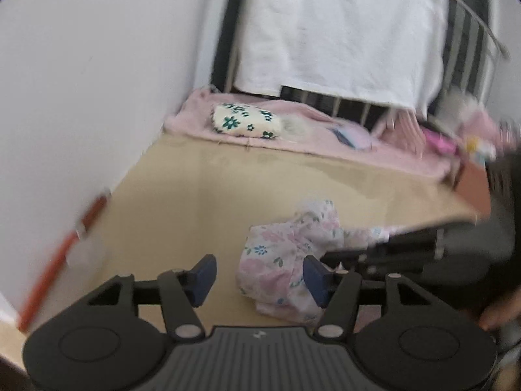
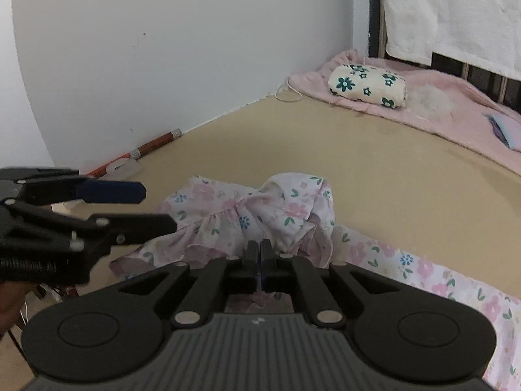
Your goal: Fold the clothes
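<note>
A pink floral garment (image 2: 260, 211) lies crumpled on the tan mat (image 2: 325, 150), with a strip trailing to the right. It also shows in the left wrist view (image 1: 286, 260). My right gripper (image 2: 260, 254) is shut on a bunched fold of the floral garment near its front edge. My left gripper (image 1: 259, 275) is open, its blue pads (image 1: 205, 277) wide apart, above the garment's left part and not touching it. It shows from the side in the right wrist view (image 2: 156, 208). The right gripper shows in the left wrist view (image 1: 390, 247) as a dark bar.
A white wall (image 2: 162, 49) borders the mat on the left, with an orange stick (image 2: 146, 146) along its base. A pink blanket (image 2: 456, 104) with a floral pillow (image 2: 368, 86) lies at the far end, below a white towel (image 1: 342, 32) on a metal rail.
</note>
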{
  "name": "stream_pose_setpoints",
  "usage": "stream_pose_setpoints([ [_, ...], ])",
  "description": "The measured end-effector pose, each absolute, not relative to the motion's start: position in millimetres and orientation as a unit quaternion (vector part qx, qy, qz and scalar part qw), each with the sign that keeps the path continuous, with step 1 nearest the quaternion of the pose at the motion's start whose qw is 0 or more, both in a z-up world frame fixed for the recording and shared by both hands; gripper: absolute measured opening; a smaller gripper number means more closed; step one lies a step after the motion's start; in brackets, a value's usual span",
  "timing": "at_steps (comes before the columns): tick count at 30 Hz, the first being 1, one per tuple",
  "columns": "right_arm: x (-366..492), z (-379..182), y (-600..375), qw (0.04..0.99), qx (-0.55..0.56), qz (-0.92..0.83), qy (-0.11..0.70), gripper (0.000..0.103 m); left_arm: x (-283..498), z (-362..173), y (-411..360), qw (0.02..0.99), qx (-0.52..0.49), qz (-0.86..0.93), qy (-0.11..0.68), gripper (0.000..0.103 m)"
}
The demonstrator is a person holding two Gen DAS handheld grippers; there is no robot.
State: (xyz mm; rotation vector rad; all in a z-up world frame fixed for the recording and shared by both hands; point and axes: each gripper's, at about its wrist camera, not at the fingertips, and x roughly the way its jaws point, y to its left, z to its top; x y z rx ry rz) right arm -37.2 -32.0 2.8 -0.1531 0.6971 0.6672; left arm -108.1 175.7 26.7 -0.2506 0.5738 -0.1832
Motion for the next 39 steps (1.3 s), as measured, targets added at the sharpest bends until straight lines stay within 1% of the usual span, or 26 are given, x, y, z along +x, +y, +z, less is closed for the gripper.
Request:
stream_pose_setpoints([
  [1, -38.0, 1.7, -34.8, 0.882, -0.068, 0.322, 0.338, 0.004, -106.9, 26.5, 177.2, 0.946, -0.139, -0.089, 0.280, 0.062],
  [2, -41.4, 0.4, -40.8, 0.882, -0.059, 0.324, 0.337, 0.004, -105.7, 26.0, 177.9, 0.945, -0.152, -0.088, 0.277, 0.062],
  [4, -51.0, 0.0, -56.6, 0.887, -0.037, 0.325, 0.324, 0.005, -101.3, 23.1, 166.6, 0.947, -0.116, -0.102, 0.282, 0.062],
  [6, -67.5, 11.0, -86.6, 0.910, -0.027, 0.292, 0.293, 0.006, -98.3, 17.9, 152.7, 0.948, -0.069, -0.116, 0.287, 0.062],
  [8, -87.2, 25.0, -121.7, 0.933, -0.022, 0.246, 0.263, 0.013, -96.6, 12.1, 147.6, 0.946, -0.061, -0.122, 0.294, 0.061],
  [10, -101.5, 31.5, -156.4, 0.943, -0.025, 0.194, 0.269, 0.016, -93.3, 6.7, 145.0, 0.942, -0.070, -0.118, 0.306, 0.062],
  [13, -113.7, 29.0, -191.9, 0.948, -0.018, 0.131, 0.290, 0.017, -96.2, 5.2, 130.9, 0.947, -0.057, -0.059, 0.312, 0.062],
  [15, -122.0, 25.1, -197.6, 0.948, -0.009, 0.133, 0.289, 0.017, -98.5, 4.4, 121.0, 0.948, -0.047, -0.017, 0.315, 0.062],
  [16, -123.4, 22.1, -194.6, 0.948, -0.008, 0.142, 0.285, 0.019, -99.7, 4.1, 116.0, 0.948, -0.042, 0.004, 0.316, 0.066],
  [17, -122.6, 18.7, -189.7, 0.949, -0.013, 0.147, 0.280, 0.022, -100.9, 3.7, 111.0, 0.947, -0.037, 0.025, 0.317, 0.081],
  [18, -121.4, 15.7, -184.1, 0.950, -0.022, 0.147, 0.276, 0.023, -102.0, 3.3, 106.1, 0.946, -0.032, 0.046, 0.318, 0.088],
  [19, -119.8, 12.6, -178.2, 0.951, -0.034, 0.144, 0.272, 0.024, -103.2, 3.0, 101.1, 0.945, -0.027, 0.067, 0.319, 0.089],
  [21, -116.6, 6.7, -169.2, 0.952, -0.048, 0.142, 0.268, 0.024, -105.5, 2.2, 91.2, 0.941, -0.017, 0.109, 0.320, 0.087],
  [25, -108.7, 0.2, -169.3, 0.948, -0.031, 0.152, 0.278, 0.024, -111.5, 2.2, 91.6, 0.942, -0.045, 0.110, 0.313, 0.086],
  [27, -109.7, -4.7, -173.5, 0.948, -0.028, 0.151, 0.279, 0.024, -114.5, 2.2, 92.3, 0.943, -0.060, 0.108, 0.310, 0.082],
  [28, -110.4, -7.2, -176.1, 0.947, -0.021, 0.152, 0.281, 0.024, -116.0, 2.2, 92.7, 0.943, -0.068, 0.107, 0.308, 0.076],
  [29, -109.2, -9.9, -179.6, 0.946, -0.011, 0.154, 0.286, 0.024, -117.5, 2.2, 93.0, 0.943, -0.075, 0.106, 0.306, 0.066],
  [30, -107.6, -13.1, -183.4, 0.944, 0.001, 0.155, 0.290, 0.024, -119.0, 2.2, 93.4, 0.943, -0.083, 0.105, 0.304, 0.059],
  [31, -107.0, -16.2, -186.7, 0.944, 0.011, 0.154, 0.292, 0.024, -120.5, 2.3, 93.8, 0.943, -0.091, 0.104, 0.302, 0.037],
  [32, -108.3, -18.2, -189.1, 0.944, 0.017, 0.155, 0.290, 0.025, -120.7, 3.1, 91.7, 0.942, -0.091, 0.106, 0.304, 0.025],
  [33, -110.1, -19.2, -190.6, 0.945, 0.019, 0.157, 0.285, 0.025, -120.6, 4.2, 89.1, 0.942, -0.089, 0.107, 0.307, 0.025],
  [34, -110.9, -20.2, -191.5, 0.946, 0.020, 0.157, 0.282, 0.025, -120.4, 5.3, 86.4, 0.941, -0.087, 0.109, 0.309, 0.022],
  [35, -111.6, -21.0, -192.2, 0.947, 0.021, 0.157, 0.279, 0.025, -120.7, 6.2, 83.4, 0.940, -0.086, 0.109, 0.311, 0.010],
  [36, -112.2, -21.7, -192.6, 0.948, 0.021, 0.158, 0.277, 0.025, -121.0, 7.1, 81.4, 0.941, -0.089, 0.107, 0.309, 0.007],
  [39, -113.1, -21.1, -191.6, 0.948, 0.018, 0.159, 0.274, 0.025, -127.4, 13.2, 75.8, 0.947, -0.087, 0.114, 0.287, 0.004],
])
